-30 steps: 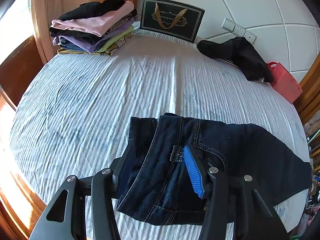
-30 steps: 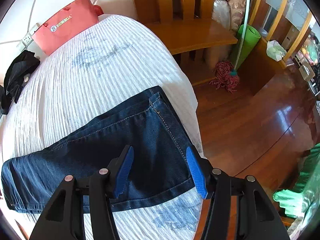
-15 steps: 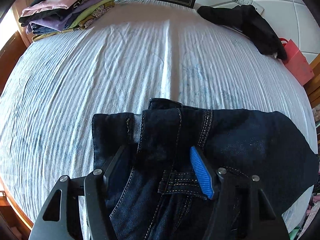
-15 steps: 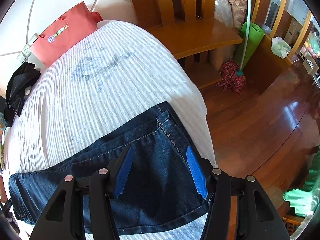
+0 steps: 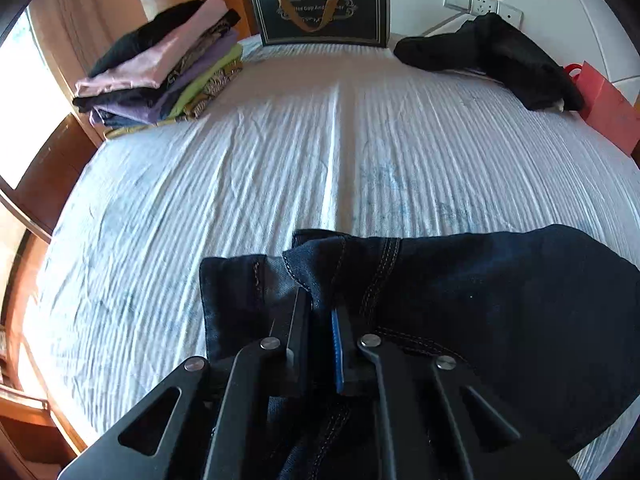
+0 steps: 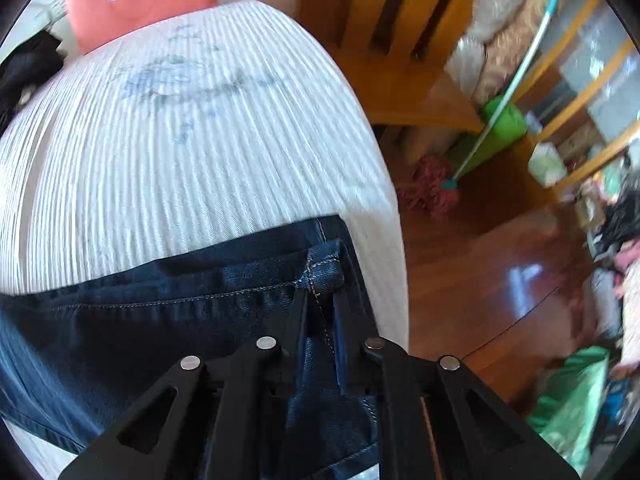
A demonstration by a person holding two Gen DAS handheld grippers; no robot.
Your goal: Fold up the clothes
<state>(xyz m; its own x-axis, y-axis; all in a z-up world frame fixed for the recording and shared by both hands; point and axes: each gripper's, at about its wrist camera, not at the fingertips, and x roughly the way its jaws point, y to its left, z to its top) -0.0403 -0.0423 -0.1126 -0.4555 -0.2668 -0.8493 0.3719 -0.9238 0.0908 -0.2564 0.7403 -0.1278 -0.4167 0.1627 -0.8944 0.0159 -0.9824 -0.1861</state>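
Note:
Dark blue jeans (image 5: 480, 300) lie across the near side of a bed with a white ribbed sheet (image 5: 320, 152). My left gripper (image 5: 320, 304) is closing on the waistband end, and a fold of denim is pinched between its pads. In the right wrist view the jeans (image 6: 140, 320) stretch leftward along the bed's edge. There my right gripper (image 6: 320, 296) is closing on the hem of the leg, and the bunched hem stands up between its fingertips.
A stack of folded clothes (image 5: 160, 68) sits at the far left corner. A dark gift bag (image 5: 320, 8) leans on the headboard beside a black garment (image 5: 492, 56) and a red bag (image 5: 608, 108). Right of the bed are wooden floor (image 6: 500, 280), a mop (image 6: 432, 188) and clutter.
Both grippers went from open to closed on the jeans, pinching up denim. The left one slid toward the waistband, and the right one moved to the hem at the bed's edge.

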